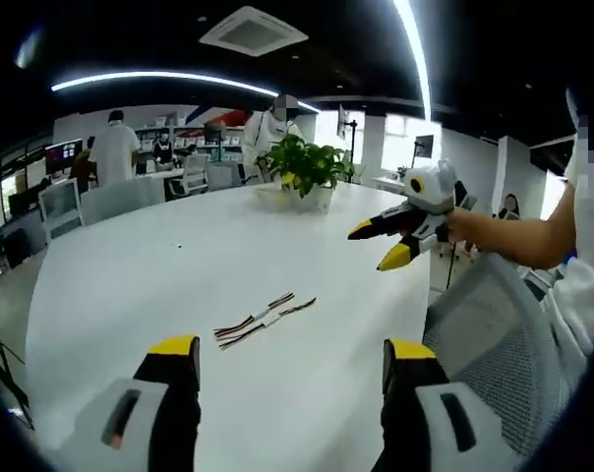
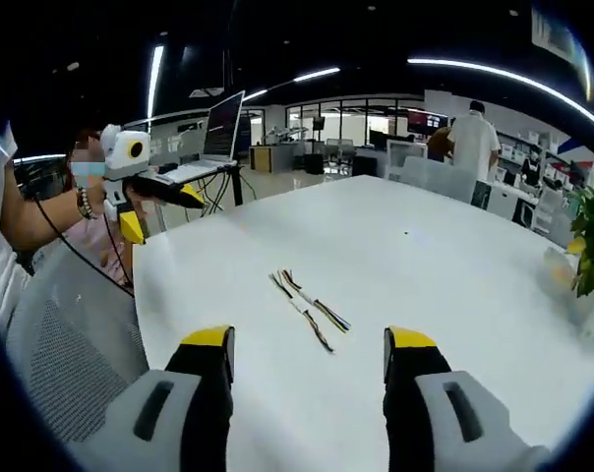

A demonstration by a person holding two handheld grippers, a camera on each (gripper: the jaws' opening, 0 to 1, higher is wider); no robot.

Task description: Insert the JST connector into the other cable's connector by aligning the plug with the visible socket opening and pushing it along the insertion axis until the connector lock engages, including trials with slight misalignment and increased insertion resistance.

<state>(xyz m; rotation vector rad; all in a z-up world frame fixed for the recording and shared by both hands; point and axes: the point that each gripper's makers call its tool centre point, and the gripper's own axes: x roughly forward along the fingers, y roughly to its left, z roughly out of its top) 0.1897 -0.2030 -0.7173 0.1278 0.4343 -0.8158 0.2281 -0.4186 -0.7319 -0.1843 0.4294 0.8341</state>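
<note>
On the white office table [image 1: 130,275], two cables [image 1: 265,320] lie side by side at twelve o'clock of my left gripper [image 1: 290,359] and right gripper [image 2: 309,352], both agape and empty.

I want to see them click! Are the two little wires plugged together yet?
Cannot tell. The two wires lie side by side on the white table, too small to show the plugs. Both grippers hover open above.

The left gripper [image 1: 291,356] is held level with its yellow-tipped jaws spread wide and holding nothing. The right gripper [image 2: 309,346] is likewise parted and unladen. In the left gripper view the right gripper is raised at the far right, gripped by a bare forearm [image 1: 518,239].
</note>
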